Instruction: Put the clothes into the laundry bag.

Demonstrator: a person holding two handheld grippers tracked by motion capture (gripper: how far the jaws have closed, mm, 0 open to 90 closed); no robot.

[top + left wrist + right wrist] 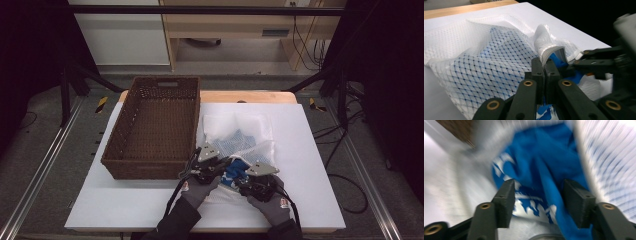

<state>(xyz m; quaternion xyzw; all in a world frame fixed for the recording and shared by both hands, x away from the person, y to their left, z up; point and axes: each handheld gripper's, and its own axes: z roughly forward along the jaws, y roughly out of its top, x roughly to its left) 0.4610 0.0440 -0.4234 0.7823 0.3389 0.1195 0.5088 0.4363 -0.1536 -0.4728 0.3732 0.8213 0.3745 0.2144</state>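
On the white table [310, 150], left fingers [537, 71] clamp the mesh bag [474, 67]; right fingers [506, 197] straddle blue cloth [544, 167], apart.

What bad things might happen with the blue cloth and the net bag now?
The left gripper pinches just the thin rim of the white mesh bag; that edge might slip out and the opening fall shut. The right gripper stands open around the blue cloth, so closing could miss it or snag the mesh too.
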